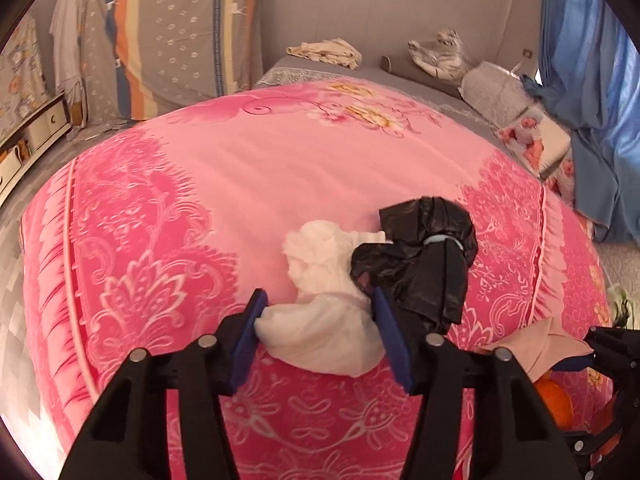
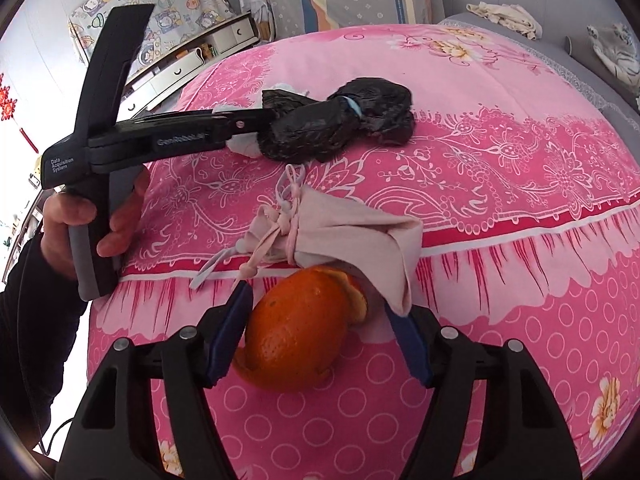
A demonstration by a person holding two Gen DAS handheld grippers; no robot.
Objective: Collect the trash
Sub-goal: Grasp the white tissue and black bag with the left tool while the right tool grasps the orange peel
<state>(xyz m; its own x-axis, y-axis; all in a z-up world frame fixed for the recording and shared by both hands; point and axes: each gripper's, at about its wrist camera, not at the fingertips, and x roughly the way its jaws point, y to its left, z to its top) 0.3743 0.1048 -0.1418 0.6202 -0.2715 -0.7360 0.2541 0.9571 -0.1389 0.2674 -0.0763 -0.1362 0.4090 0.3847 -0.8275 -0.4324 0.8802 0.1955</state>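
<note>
My left gripper (image 1: 318, 310) is shut on a crumpled white tissue (image 1: 320, 316) over the pink bedspread (image 1: 200, 184). A rolled black plastic bag (image 1: 424, 252) with a blue band lies just right of it, touching the right finger. In the right wrist view the left gripper (image 2: 244, 128) reaches in from the left, with the black bag (image 2: 336, 124) in front of it. My right gripper (image 2: 316, 300) is shut on an orange peel (image 2: 300, 336) and a pale pink drawstring cloth pouch (image 2: 352, 236), held at the bed's front edge.
Folded cloth (image 1: 328, 52), a striped bundle (image 1: 440, 54) and pillows (image 1: 496, 88) lie at the head of the bed. Blue curtain (image 1: 592, 80) hangs at right. Drawers (image 2: 192, 64) stand left of the bed.
</note>
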